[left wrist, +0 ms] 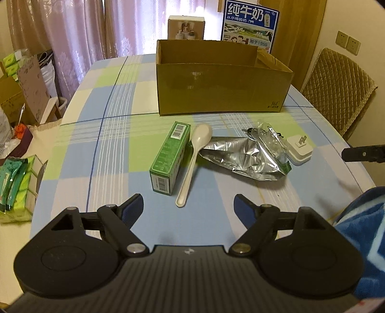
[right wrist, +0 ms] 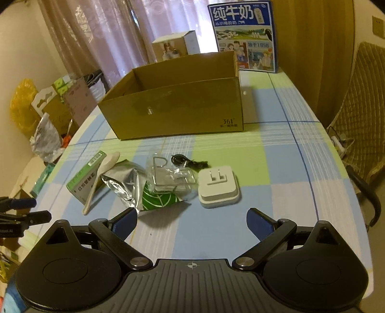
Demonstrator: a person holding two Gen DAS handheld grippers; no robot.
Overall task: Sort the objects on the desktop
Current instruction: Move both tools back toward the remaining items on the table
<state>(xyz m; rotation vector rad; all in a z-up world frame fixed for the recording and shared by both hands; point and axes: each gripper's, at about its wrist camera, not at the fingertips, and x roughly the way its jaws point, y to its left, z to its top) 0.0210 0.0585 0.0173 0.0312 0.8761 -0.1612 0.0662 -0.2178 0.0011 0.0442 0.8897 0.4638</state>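
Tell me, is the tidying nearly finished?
Not really. Nothing looks sorted: what shows of the cardboard box is empty. Both tongs, left and right, are open and hold nothing. The green box, spoon, foil bag and white plug still wait.

Occluded, cropped and illegible regions in the two wrist views.

The cardboard box (left wrist: pixel 223 81) ahead of the left gripper (left wrist: pixel 188 207) hides its own floor behind its near wall, and it covers the lower parts of the milk carton (left wrist: pixel 250 21) and the small white box (left wrist: pixel 186 25) beyond. Ahead and to the right, the clear plastic packet (left wrist: pixel 269 137) overlaps a black cable (left wrist: pixel 249 131) whose ends cannot be traced. The right gripper (left wrist: pixel 363 154) enters cropped at the right edge. Print on the green box (right wrist: pixel 84 183) is too small to read.
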